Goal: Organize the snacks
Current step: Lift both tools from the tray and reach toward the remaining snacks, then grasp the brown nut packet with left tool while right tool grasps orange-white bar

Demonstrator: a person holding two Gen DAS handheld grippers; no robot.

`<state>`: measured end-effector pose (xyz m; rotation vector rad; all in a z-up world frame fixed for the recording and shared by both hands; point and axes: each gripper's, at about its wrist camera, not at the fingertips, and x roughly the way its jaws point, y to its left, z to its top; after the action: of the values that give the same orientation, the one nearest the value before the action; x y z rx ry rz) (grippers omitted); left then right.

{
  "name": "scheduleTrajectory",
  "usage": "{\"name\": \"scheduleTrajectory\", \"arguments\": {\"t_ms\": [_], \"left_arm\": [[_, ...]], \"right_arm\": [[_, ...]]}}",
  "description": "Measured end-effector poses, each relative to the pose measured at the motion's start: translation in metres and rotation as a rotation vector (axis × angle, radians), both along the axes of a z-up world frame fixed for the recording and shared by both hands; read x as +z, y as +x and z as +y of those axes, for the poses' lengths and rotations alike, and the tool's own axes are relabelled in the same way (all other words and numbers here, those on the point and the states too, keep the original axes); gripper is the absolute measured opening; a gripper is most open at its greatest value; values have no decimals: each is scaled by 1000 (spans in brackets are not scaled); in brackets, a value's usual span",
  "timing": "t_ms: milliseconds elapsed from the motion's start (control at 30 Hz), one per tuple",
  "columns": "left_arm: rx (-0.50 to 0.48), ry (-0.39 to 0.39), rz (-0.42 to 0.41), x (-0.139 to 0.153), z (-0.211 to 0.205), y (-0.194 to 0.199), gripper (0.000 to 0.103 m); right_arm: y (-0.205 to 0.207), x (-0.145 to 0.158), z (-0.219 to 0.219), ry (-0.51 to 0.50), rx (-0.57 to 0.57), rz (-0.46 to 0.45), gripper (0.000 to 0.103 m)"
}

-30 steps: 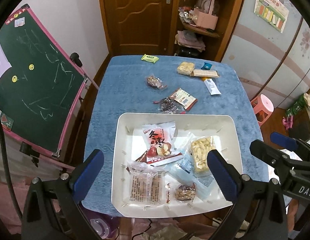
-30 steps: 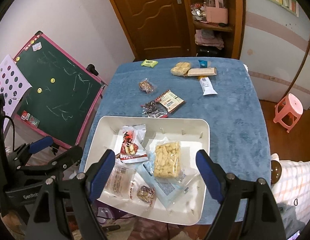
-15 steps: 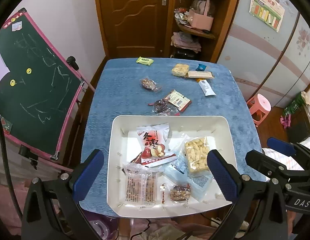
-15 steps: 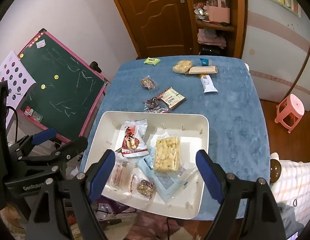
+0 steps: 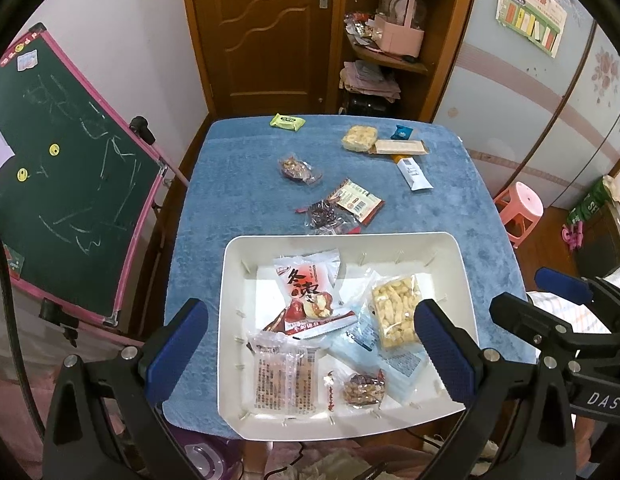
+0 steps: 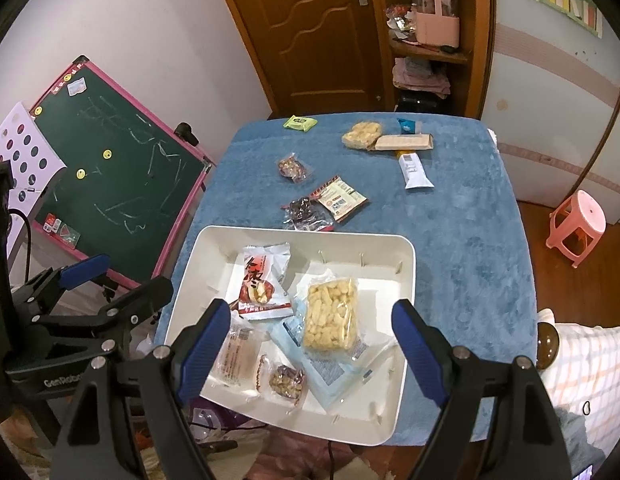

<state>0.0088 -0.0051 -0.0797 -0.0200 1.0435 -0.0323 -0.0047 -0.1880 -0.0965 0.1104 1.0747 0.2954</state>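
grippers high, loose snacks ahead

both hover empty over the tray (image 5: 461, 280): left gripper (image 5: 310, 344) spread wide, right gripper (image 6: 310, 340) spread too. dark packet (image 5: 327, 216) lies just beyond the tray's far rim, dead ahead, slightly nearer the left, long axis crosswise.

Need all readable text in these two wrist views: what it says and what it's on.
"DAS": right gripper body, seen from the left wrist.
"GenRobo", cut off at the edge: left gripper body, seen from the right wrist.
"冬枣": red-and-white packet in the white tray.
Too small or blurred: the other wrappers, white tube, wall poster, chalkboard scribbles.
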Motion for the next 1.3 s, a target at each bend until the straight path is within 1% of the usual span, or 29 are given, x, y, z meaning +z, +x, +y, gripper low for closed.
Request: {"name": "scheduleTrajectory", "arguments": {"t_ms": [233, 367, 500, 533, 633, 733, 833, 967, 1033, 1133, 1167, 1233, 1300], "left_arm": [[-20, -1, 4, 2, 3, 18, 102], [-27, -12, -11, 9, 6, 35, 102], [-17, -9, -40, 18, 11, 56, 102], [-12, -5, -51, 21, 13, 64, 102], [7, 29, -83, 31, 20, 87, 102], [1, 39, -96, 39, 24, 114, 102], [-1, -3, -79, 45, 32, 150, 102], [15, -49, -45, 44, 42, 193, 102], [26, -59, -32, 38, 46, 219, 102], [63, -22, -5, 21, 49, 253, 102], [74, -11, 7, 12, 50, 266, 102], [85, 4, 75, -15, 51, 294, 102], [93, 4, 149, -48, 52, 320, 95]], "right_arm": [[17, 1, -5, -26, -36, -13, 84], [30, 4, -15, -69, -96, -50, 84], [51, 4, -28, -84, -139, -53, 83], [60, 4, -32, -93, -148, -57, 83], [79, 11, -41, -109, -159, -85, 78], [101, 20, -48, -129, -168, -111, 78], [131, 34, -57, -160, -185, -144, 78], [174, 45, -63, -199, -197, -168, 78], [198, 44, -65, -201, -191, -164, 78], [231, 33, -66, -202, -184, -136, 78], [245, 25, -67, -195, -181, -120, 78], [265, 7, -67, -191, -176, -81, 78], [286, -17, -65, -205, -171, -42, 78]]}}
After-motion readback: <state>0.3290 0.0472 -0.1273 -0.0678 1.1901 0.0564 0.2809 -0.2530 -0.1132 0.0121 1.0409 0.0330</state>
